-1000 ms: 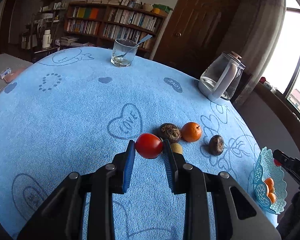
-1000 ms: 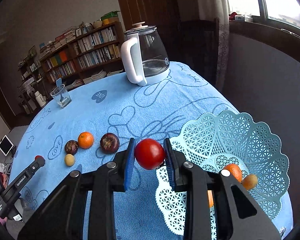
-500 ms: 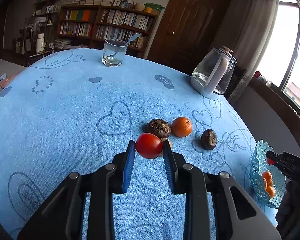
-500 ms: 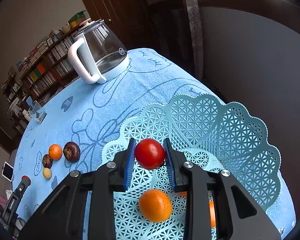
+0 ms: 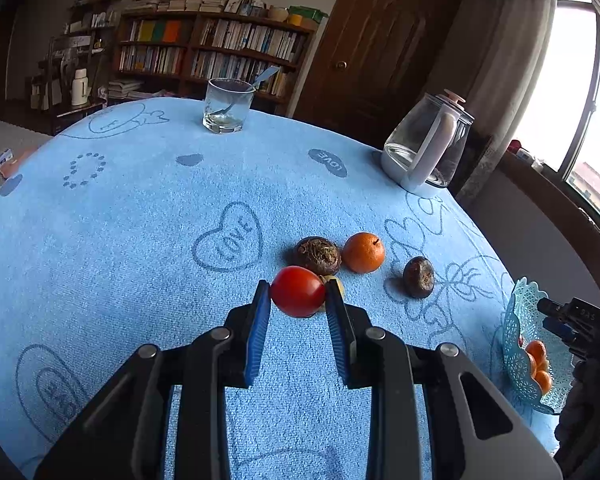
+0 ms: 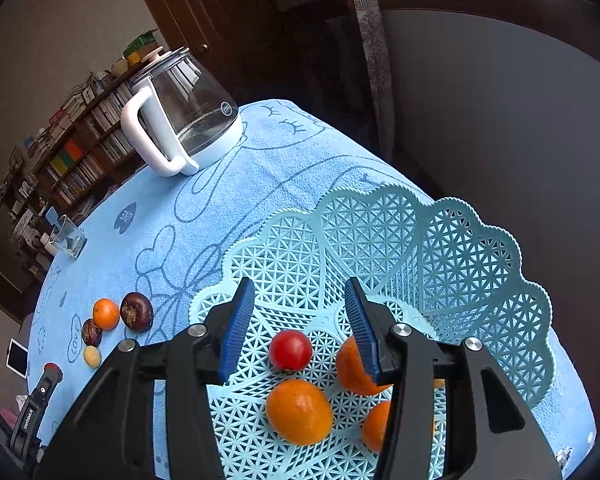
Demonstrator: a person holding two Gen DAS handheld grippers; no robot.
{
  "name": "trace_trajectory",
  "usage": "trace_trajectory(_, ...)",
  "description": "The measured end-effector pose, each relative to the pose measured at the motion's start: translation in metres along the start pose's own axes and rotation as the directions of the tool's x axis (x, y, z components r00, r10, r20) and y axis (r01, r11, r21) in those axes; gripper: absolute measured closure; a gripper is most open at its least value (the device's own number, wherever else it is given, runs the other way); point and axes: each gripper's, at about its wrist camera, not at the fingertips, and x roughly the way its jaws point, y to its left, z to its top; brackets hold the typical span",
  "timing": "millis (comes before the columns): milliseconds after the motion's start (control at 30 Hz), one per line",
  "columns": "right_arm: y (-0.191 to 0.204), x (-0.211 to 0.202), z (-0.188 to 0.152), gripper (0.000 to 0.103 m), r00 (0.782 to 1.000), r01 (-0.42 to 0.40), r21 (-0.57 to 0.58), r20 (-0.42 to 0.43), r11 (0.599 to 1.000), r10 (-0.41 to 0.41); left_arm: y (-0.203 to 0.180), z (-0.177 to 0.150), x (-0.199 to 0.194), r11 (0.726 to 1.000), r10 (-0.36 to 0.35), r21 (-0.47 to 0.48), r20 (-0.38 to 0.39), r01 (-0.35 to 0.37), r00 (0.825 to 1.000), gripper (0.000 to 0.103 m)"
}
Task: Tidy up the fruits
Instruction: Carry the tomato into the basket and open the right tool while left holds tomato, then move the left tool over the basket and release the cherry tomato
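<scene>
My left gripper (image 5: 298,292) hangs over the blue tablecloth, shut on a red tomato (image 5: 298,291). Just beyond it lie a rough brown fruit (image 5: 317,255), an orange (image 5: 364,252), another dark fruit (image 5: 419,277) and a small yellow fruit (image 5: 339,283), half hidden by the right finger. My right gripper (image 6: 298,286) is above the light-blue lattice basket (image 6: 480,240), its jaws opening. A second red tomato (image 6: 291,350) lies free in the basket below the pads, beside three oranges (image 6: 299,410).
A glass kettle (image 6: 180,120) with a white handle stands at the table's far side. A drinking glass (image 5: 227,106) with a spoon stands near the far edge. The basket sits close to the table's edge, with a wall and window sill behind it.
My right gripper moved from the table over the basket, rolled, then opened; its tomato now lies in the basket. My left gripper kept its tomato and stayed put.
</scene>
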Motion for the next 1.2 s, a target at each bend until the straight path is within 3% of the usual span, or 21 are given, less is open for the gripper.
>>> trace_trajectory(333,-0.012,-0.032,-0.003,0.053,0.997,-0.009,-0.002,0.071,1.000,0.009,-0.006,-0.004,0.003,0.999,0.031,0.036,0.011,-0.031,0.999,0.074)
trace_trajectory(633,-0.035,-0.059,-0.005,0.048,0.990,-0.030,0.003,0.137,1.000,0.029,-0.021,-0.014,0.008,0.997,0.051,0.066,-0.043,-0.048,0.998,0.074)
trace_trajectory(1000,-0.050,-0.062,-0.003,0.048,0.985,-0.050,-0.053,0.165,0.997,0.058,-0.111,-0.027,-0.001,0.977,-0.038,0.209,-0.073,0.052,0.997,0.074)
trace_trajectory(1100,-0.051,-0.065,-0.001,0.040,0.980,-0.050,-0.065,0.190,0.997,0.061,-0.137,-0.031,0.003,0.966,-0.058,0.245,-0.094,0.080,0.994,0.074)
trace_trajectory(1200,-0.053,-0.064,0.001,0.039,0.978,-0.058,-0.071,0.198,0.996,0.071,-0.160,-0.035,0.009,0.955,-0.079,0.277,-0.117,0.109,0.990,0.074)
